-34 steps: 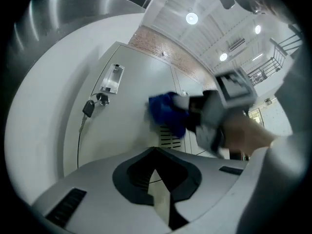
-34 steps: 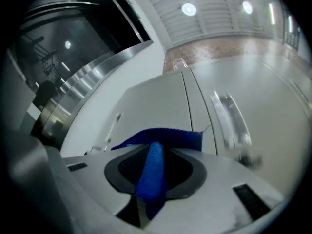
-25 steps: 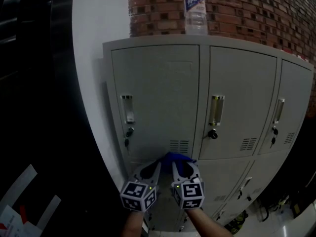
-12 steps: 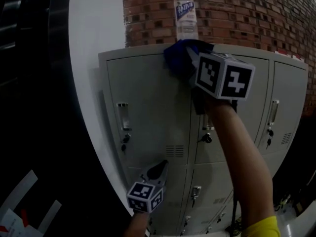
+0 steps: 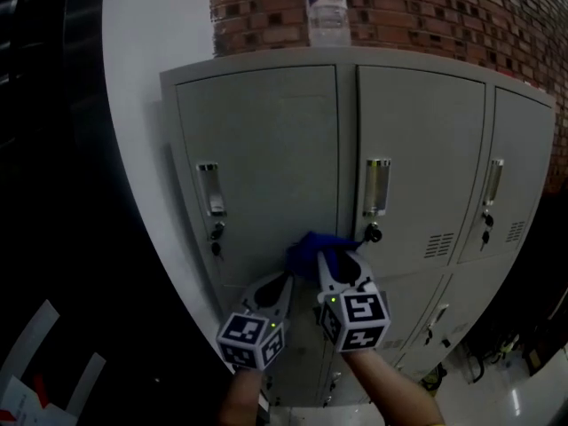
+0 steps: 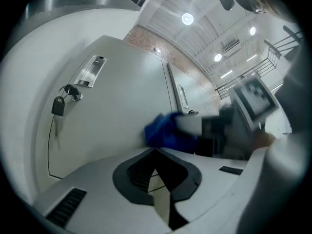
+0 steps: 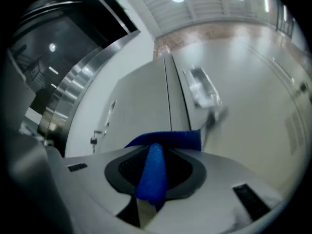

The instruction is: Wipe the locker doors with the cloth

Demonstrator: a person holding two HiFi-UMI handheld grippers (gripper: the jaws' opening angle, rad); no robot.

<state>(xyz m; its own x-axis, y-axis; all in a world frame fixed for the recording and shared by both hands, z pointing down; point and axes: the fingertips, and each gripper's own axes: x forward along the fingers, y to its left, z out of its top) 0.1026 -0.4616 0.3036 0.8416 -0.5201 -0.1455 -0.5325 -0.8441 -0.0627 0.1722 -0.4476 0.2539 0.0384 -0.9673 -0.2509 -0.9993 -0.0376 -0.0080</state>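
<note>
The right gripper (image 5: 332, 263) is clamped on the blue cloth (image 7: 155, 172), a fold of it pinched between the jaws and the rest bunched ahead of the tips. The cloth (image 5: 312, 248) is pressed low on the upper left locker door (image 5: 266, 149), just beside the seam with the middle door (image 5: 422, 140) and near that door's lock. The left gripper (image 5: 280, 287) hangs just beside the right one, jaws closed together on nothing. Keys (image 6: 58, 105) dangle from the left door's lock. A plastic bottle (image 5: 326, 7) stands on the locker top before a brick wall (image 5: 444, 16)
</note>
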